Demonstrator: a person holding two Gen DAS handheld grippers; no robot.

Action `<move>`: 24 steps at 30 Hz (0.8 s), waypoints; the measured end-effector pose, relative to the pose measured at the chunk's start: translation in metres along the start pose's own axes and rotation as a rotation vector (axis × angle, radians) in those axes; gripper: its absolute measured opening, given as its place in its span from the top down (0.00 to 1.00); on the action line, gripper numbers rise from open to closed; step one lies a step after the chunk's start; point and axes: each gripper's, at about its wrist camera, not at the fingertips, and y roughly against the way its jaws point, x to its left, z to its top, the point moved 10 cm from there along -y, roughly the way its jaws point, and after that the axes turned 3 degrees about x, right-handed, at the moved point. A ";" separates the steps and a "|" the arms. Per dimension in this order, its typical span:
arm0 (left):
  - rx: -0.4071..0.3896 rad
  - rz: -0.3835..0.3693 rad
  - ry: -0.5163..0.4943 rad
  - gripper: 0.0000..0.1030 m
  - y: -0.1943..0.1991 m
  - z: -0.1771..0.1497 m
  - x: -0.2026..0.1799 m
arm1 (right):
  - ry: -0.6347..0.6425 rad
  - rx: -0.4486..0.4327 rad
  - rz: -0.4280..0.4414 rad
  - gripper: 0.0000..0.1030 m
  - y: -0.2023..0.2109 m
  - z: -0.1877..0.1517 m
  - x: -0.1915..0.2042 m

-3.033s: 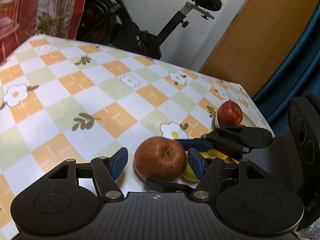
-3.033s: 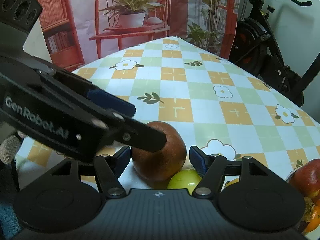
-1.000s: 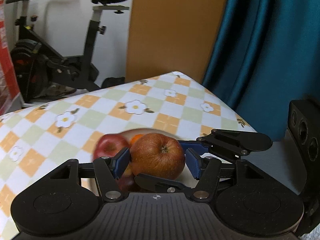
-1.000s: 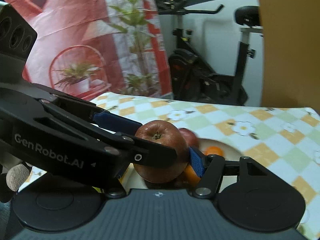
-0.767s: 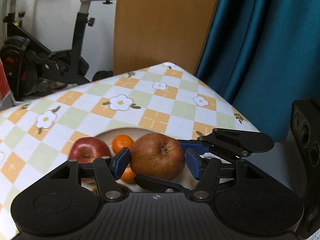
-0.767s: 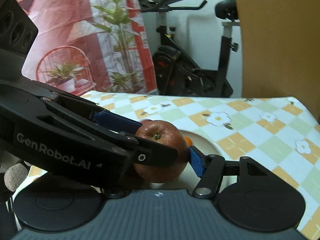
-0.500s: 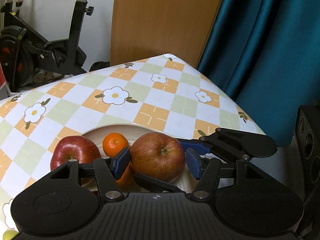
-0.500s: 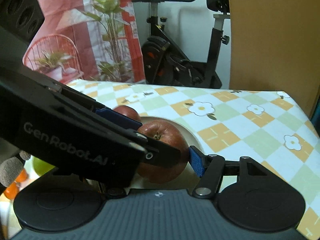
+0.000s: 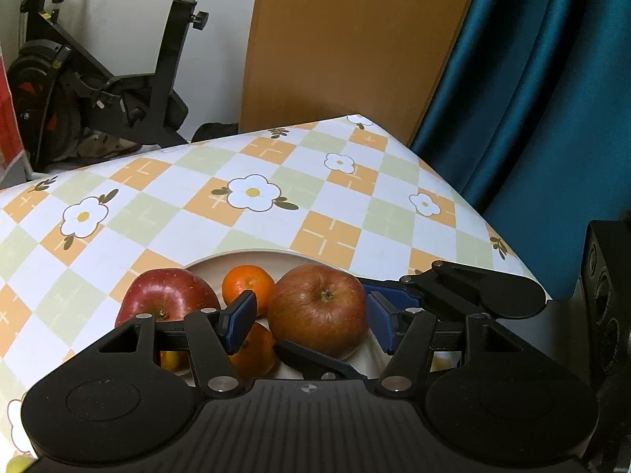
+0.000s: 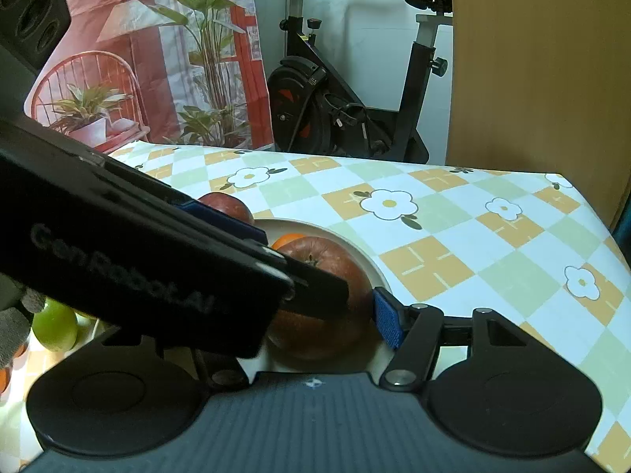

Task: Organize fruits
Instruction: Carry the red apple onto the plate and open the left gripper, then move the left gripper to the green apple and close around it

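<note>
Both grippers carry one big apple [image 9: 320, 309] over the plate [image 9: 252, 256], so the placing step is in hand. The left gripper [image 9: 311, 321] fingers flank it; its left pad looks slightly clear, so I cannot tell its grip. The right gripper [image 10: 355, 307] fingers appear to pinch it. Next: lower beside the tangerine [image 9: 247, 285], then release.

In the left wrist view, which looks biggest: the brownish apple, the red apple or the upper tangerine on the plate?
1. Brownish apple, nearest the middle of the view.
2. Red apple, nearly as large, but partly hidden, so this order is unsure.
3. Upper tangerine, clearly smallest.
</note>
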 end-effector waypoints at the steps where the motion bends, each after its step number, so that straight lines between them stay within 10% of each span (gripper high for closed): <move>1: -0.001 0.001 0.000 0.38 0.000 0.000 0.000 | -0.002 0.002 -0.002 0.37 -0.001 0.001 0.000; 24: -0.126 0.050 0.104 0.38 0.106 -0.016 0.074 | -0.032 -0.045 0.012 0.34 0.043 0.022 0.041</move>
